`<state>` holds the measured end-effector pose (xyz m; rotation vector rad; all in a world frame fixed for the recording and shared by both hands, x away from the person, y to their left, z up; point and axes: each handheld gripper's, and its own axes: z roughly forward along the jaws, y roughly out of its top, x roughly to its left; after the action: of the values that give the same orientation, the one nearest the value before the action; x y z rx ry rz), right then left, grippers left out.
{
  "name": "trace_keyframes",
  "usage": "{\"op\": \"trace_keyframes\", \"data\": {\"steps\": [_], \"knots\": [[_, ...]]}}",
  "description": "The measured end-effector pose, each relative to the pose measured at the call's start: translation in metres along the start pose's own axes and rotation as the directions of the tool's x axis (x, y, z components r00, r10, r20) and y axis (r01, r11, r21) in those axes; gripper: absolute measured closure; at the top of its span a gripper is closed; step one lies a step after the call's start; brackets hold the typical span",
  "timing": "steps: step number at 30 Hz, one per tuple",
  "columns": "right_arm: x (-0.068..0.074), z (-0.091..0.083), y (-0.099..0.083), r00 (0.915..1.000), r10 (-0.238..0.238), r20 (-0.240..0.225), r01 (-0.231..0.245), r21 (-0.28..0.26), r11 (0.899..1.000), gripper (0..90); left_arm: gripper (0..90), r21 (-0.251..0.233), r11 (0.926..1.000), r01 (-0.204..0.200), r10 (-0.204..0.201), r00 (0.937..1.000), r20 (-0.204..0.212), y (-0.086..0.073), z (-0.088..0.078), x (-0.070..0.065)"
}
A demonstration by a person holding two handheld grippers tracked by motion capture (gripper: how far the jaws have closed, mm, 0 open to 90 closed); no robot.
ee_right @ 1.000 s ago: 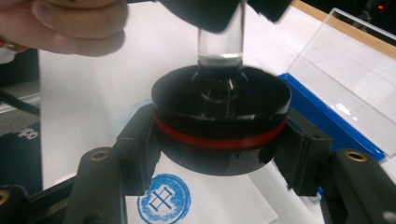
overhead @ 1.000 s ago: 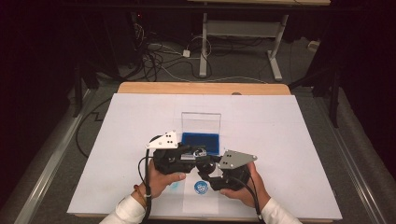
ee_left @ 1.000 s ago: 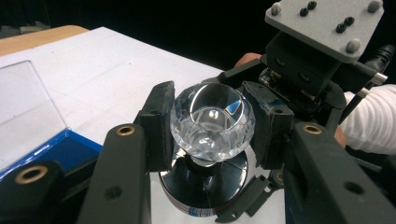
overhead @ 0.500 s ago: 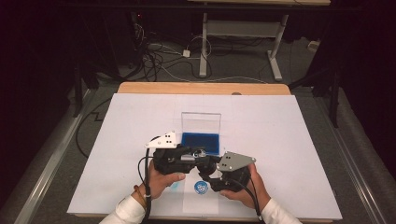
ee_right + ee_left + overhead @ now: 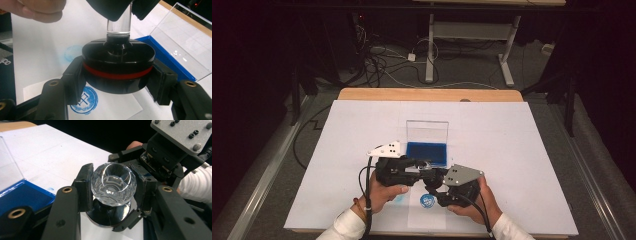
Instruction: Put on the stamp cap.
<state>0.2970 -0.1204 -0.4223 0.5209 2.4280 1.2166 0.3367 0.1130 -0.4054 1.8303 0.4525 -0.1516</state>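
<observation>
Glass catches the light at the top of the stamp (image 5: pixel 113 183): my left tongs (image 5: pixel 112 187) are clamped on its faceted clear knob, while my right tongs (image 5: pixel 117 77) are clamped on the black round base with the red band (image 5: pixel 117 75). So I have the stamp pinched at both ends and held off the desk (image 5: pixel 522 145), just above the small sheet of paper (image 5: pixel 120 107) at the near edge. One crisp blue print (image 5: pixel 83 101) already sits on that sheet, and a fainter blue ring (image 5: pixel 72 53) shows on the white cover beyond it. The ink pad (image 5: pixel 427 152), a blue tray with its clear lid (image 5: pixel 427 131) standing open, lies just behind the tongs. What worries me is that two grips on one rigid thing can fight each other: if one hand drifts or twists while the other doesn't, the knob could slip out of the left pads, since faceted glass gives little bite, or the neck could be strained. Coming down tilted would print half a ring or smear it. Landing on the existing mark would spoil both, and the loose sheet may well lift with the inked face when I raise the stamp, as nothing pins it
</observation>
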Motion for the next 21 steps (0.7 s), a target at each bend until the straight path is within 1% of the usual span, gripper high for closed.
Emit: {"op": "trace_keyframes", "data": {"steps": [6, 7, 8, 9, 11, 15, 16, 17, 18, 19, 21], "knots": [[0.0002, 0.0012, -0.0011, 1.0, 0.004, -0.001, -0.004, 0.012, 1.0, 38.5, 54.9, 0.006, 0.9994, 0.033, -0.033, 0.9994, 0.013, -0.0021, 0.0008, 0.0035], [0.0002, 0.0012, -0.0011, 1.0, 0.001, 0.002, -0.001, 0.012, 1.0, 38.5, 54.9, 0.005, 0.9994, 0.035, -0.035, 0.9992, 0.019, -0.0022, 0.0007, 0.0039], [0.0003, 0.001, -0.0011, 1.0, 0.004, -0.001, -0.004, 0.011, 1.0, 38.5, 54.9, 0.009, 0.9993, 0.037, -0.037, 0.9991, 0.019, -0.0022, 0.0007, 0.0038], [0.0004, 0.0011, -0.0012, 1.0, -0.005, 0.0, 0.005, 0.016, 1.0, 38.6, 54.9, 0.008, 0.9991, 0.042, -0.042, 0.999, 0.016, -0.0027, 0.0012, 0.0035], [0.0009, 0.0016, -0.0013, 1.0, 0.0, 0.003, 0.0, 0.019, 1.0, 38.5, 54.9, 0.009, 0.999, 0.044, -0.045, 0.9988, 0.019, -0.0029, 0.0016, 0.0038], [0.0013, 0.0018, -0.0014, 1.0, -0.003, 0.009, 0.003, 0.02, 1.0, 38.5, 54.9, 0.001, 0.9978, 0.067, -0.067, 0.9973, 0.031, -0.0046, 0.0016, 0.0068], [0.0015, 0.0019, -0.0014, 0.9999, -0.004, 0.012, 0.004, 0.021, 1.0, 38.4, 54.9, 0.002, 0.9967, 0.081, -0.081, 0.9961, 0.036, -0.0049, 0.0022, 0.0076], [0.0018, 0.0019, -0.0013, 0.9998, -0.014, 0.012, 0.014, 0.022, 1.0, 38.5, 54.9, 0.0, 0.9967, 0.081, -0.081, 0.996, 0.039, -0.0053, 0.0024, 0.0081], [0.0024, 0.0021, -0.0012, 0.9998, -0.012, 0.015, 0.012, 0.023, 1.0, 38.5, 54.9, 0.0, 0.9967, 0.081, -0.081, 0.996, 0.037, -0.0052, 0.0023, 0.0082], [0.0024, 0.0021, -0.0014, 0.9999, -0.008, 0.015, 0.008, 0.021, 1.0, 38.5, 54.9, 0.005, 0.9979, 0.064, -0.064, 0.9977, 0.023, -0.0044, 0.0028, 0.0059], [0.0022, 0.0027, -0.0014, 0.9998, -0.015, 0.014, 0.015, 0.026, 1.0, 38.4, 54.9, 0.018, 0.9991, 0.039, -0.039, 0.9993, -0.002, -0.0017, 0.0045, 0.0011]]}}
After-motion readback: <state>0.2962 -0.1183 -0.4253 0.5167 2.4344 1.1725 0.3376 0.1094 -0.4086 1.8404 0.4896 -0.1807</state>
